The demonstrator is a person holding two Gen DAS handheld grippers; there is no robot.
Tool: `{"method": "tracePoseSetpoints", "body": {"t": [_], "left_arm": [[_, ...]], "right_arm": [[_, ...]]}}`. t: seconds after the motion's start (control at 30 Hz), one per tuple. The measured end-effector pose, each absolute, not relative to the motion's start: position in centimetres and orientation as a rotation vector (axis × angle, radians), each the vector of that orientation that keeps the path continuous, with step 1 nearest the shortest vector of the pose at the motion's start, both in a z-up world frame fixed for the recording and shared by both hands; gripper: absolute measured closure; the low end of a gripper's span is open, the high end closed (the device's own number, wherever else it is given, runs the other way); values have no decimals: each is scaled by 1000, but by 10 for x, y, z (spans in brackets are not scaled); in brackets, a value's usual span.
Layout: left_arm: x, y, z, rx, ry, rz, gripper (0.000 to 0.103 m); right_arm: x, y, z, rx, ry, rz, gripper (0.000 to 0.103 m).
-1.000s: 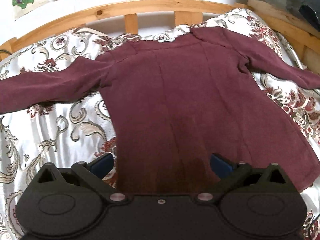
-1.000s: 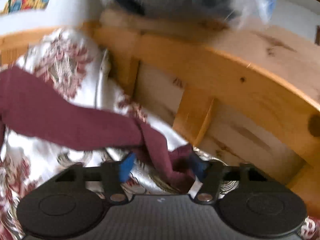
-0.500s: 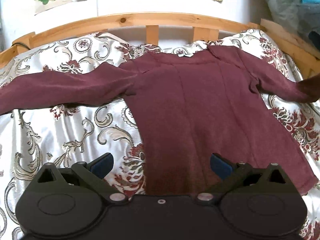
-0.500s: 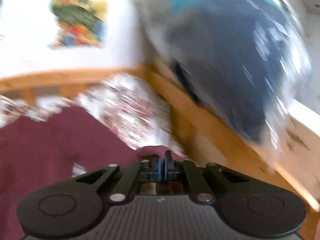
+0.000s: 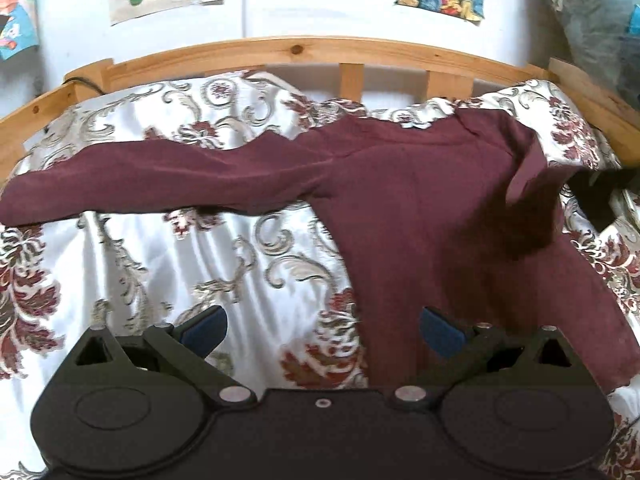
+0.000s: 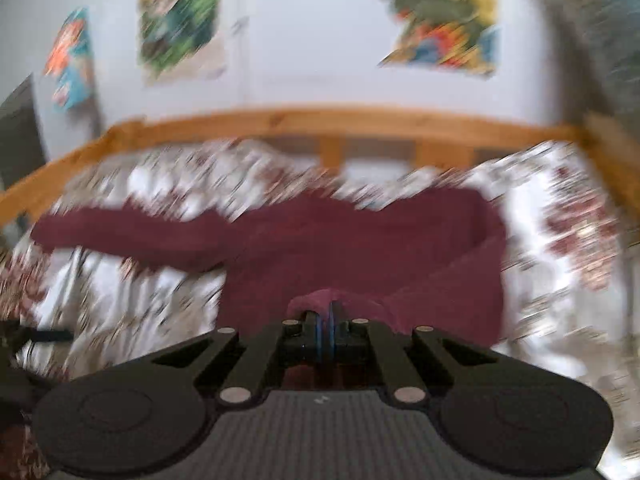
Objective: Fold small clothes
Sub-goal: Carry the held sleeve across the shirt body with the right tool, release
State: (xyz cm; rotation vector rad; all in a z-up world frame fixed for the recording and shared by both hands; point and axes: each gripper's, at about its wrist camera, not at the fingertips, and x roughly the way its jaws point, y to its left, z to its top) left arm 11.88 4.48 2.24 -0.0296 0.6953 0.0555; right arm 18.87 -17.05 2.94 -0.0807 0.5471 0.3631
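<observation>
Quilt [image 5: 168,264] left of the shirt [image 5: 432,216] is lying open under my left gripper [image 5: 322,326]; wooden rail [image 5: 304,50] is blocking the far edge.

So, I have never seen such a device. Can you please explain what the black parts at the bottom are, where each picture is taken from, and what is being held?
A person holds two hand-held grippers, each with a camera looking along its fingers; the black parts are the grippers' own bodies. In the left wrist view, the left gripper is open and holds nothing. A dark red long-sleeved shirt lies on a white floral bedspread inside a wooden bed frame. In the blurred right wrist view, the right gripper is shut on one sleeve, carrying it over the shirt's body.
</observation>
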Motion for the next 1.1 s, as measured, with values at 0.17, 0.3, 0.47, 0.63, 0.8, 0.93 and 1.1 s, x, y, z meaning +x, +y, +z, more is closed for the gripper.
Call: {"method": "tracePoseSetpoints", "body": {"t": [0.17, 0.3, 0.47, 0.63, 0.8, 0.93, 1.1], "left_arm": [[116, 61, 21, -45, 702, 87, 1], [116, 68, 19, -62, 704, 93, 1], [123, 62, 21, -65, 684, 69, 1], [138, 48, 25, -68, 668, 32, 1], [159, 29, 20, -104, 700, -11, 1], [171, 17, 13, -145, 726, -26, 1], [171, 8, 13, -128, 725, -47, 1]], "right_arm": [[199, -134, -15, -110, 627, 415, 97], [199, -129, -39, -116, 681, 454, 93], [187, -147, -53, -80, 731, 576, 16], [164, -167, -55, -85, 745, 701, 15], [170, -209, -49, 24, 701, 584, 16], [200, -217, -62, 96, 724, 525, 38], [217, -216, -84, 220, 851, 510, 92]]}}
